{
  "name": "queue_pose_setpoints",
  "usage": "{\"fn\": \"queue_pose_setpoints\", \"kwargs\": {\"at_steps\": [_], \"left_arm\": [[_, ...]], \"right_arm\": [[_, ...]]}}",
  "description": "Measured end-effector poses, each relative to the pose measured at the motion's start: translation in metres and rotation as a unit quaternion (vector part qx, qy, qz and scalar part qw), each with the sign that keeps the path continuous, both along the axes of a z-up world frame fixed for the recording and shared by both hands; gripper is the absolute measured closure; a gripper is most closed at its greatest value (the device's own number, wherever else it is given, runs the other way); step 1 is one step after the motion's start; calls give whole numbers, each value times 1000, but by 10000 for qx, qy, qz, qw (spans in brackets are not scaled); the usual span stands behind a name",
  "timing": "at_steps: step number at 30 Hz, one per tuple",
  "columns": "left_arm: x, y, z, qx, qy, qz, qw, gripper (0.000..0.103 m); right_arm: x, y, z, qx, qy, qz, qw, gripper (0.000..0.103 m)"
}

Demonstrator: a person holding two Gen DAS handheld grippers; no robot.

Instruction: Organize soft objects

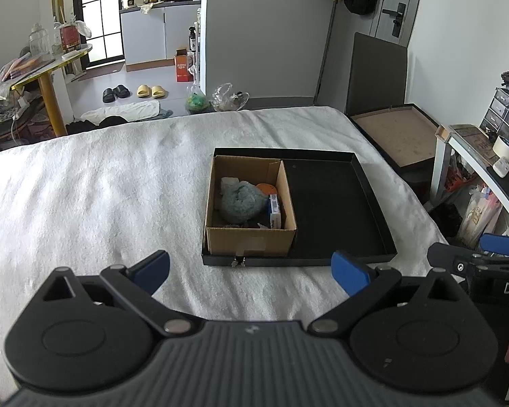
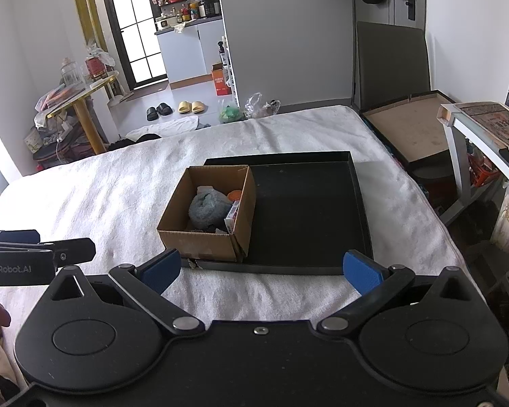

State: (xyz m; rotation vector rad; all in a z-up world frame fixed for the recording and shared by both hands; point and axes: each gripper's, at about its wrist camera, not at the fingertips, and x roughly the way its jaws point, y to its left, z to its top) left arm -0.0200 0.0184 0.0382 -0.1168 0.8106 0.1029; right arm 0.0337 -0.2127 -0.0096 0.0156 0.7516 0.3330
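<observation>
A brown cardboard box point(image 1: 251, 237) point(image 2: 200, 240) stands in the left half of a shallow black tray point(image 1: 339, 203) point(image 2: 305, 210) on a white-covered bed. Inside the box lie a grey-blue fluffy cloth point(image 1: 242, 203) point(image 2: 207, 208), an orange item point(image 1: 266, 188) point(image 2: 236, 195) and a small blue-and-white carton point(image 1: 275, 212) point(image 2: 232, 217). My left gripper point(image 1: 251, 271) hovers open in front of the tray with nothing between its fingers. My right gripper point(image 2: 261, 269) is open too, just before the tray's near edge, and holds nothing.
The tray's right half point(image 2: 308, 203) is bare. A second box lid with a brown inside point(image 1: 393, 132) point(image 2: 410, 132) sits off the bed's right side beside a cluttered desk point(image 1: 485, 159). Beyond the bed's far edge, slippers point(image 1: 151, 91) and bags lie on the floor.
</observation>
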Motion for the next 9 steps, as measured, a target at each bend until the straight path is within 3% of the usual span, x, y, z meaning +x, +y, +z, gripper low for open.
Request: {"fn": "queue_pose_setpoints", "kwargs": {"at_steps": [9], "left_arm": [[1, -1, 0, -43, -17, -17, 10000, 2]], "right_arm": [[0, 1, 0, -5, 3, -8, 10000, 0]]}}
